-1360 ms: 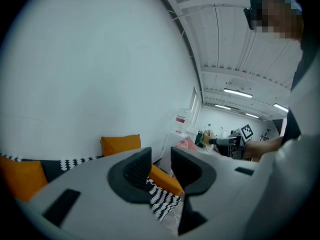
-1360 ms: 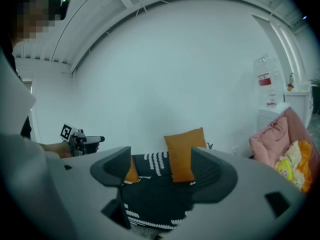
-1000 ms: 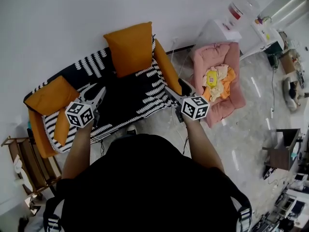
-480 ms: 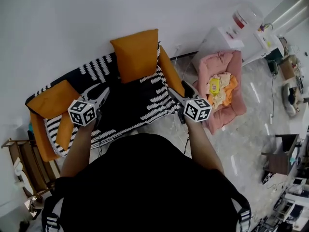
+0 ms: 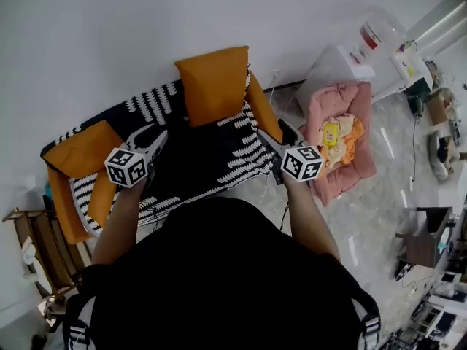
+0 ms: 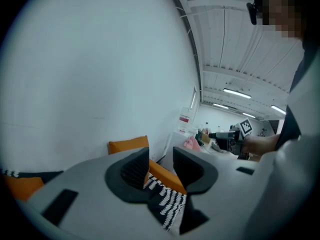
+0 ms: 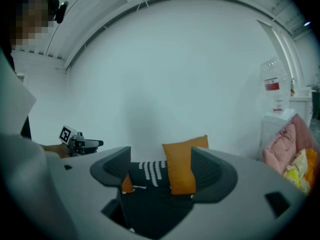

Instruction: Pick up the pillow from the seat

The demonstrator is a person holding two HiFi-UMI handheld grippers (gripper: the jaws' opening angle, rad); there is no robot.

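Two grippers, both empty. Head view: the left gripper (image 5: 155,138) and right gripper (image 5: 268,137) hover over the seat (image 5: 197,155), well apart from the pillow (image 5: 215,84), which stands upright at the seat's back against the wall.

Left gripper view: jaws narrowly apart, nothing between them; they should be widened before approach.

Right gripper view: jaws wide, pillow (image 7: 185,164) beyond them, untouched. The pillow is plump, square, orange fabric; a top edge looks like the best place to pinch it. The seat cover is black with white stripes.

The person's left arm (image 5: 117,221) and right arm (image 5: 308,214) stretch forward, side by side. The left gripper (image 5: 155,138) has its jaws narrowly parted, gripping nothing; the right gripper (image 5: 267,138) gapes wide, likewise empty.
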